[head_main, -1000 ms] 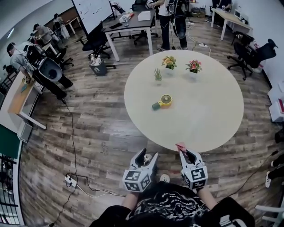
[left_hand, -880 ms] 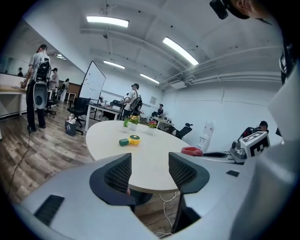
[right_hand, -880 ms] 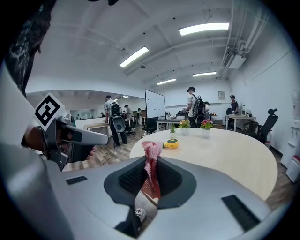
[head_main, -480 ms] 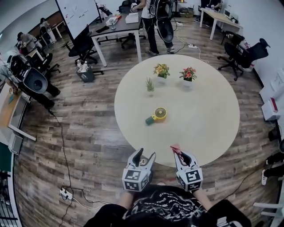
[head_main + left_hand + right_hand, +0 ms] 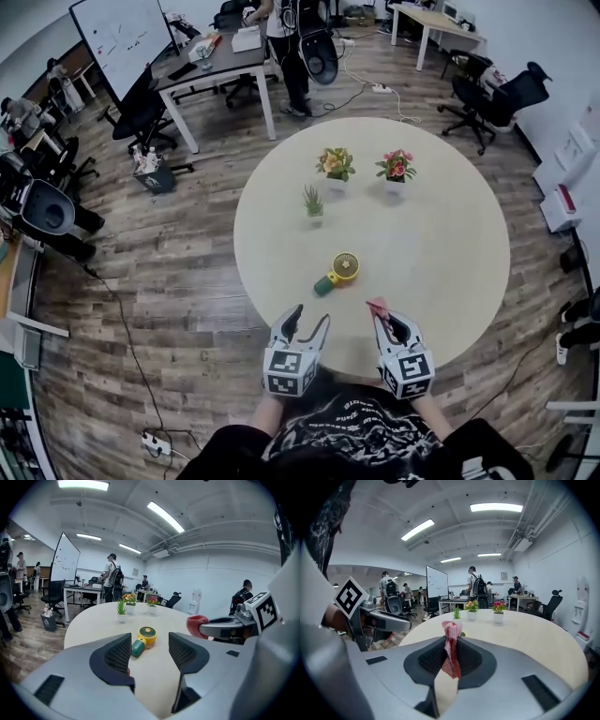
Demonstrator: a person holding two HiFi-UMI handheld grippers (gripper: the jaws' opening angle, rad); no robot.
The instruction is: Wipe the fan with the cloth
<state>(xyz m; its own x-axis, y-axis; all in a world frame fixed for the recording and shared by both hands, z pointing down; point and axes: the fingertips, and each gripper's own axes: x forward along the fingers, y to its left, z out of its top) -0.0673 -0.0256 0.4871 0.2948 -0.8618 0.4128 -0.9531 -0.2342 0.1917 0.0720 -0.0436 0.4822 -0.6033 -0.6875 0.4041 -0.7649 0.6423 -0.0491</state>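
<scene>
Fan (image 5: 339, 271) in yellow plastic, green-handled, lies ahead of your spread left gripper (image 5: 311, 315); your right gripper (image 5: 386, 317) pinches a red cloth (image 5: 379, 306).

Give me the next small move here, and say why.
Probably reach the left gripper forward to the green handle of the fan. Its jaws stand open and empty, the fan lies untouched on the table just ahead, and the right gripper is already shut on the red cloth, so the fan likely needs steadying before wiping.
</scene>
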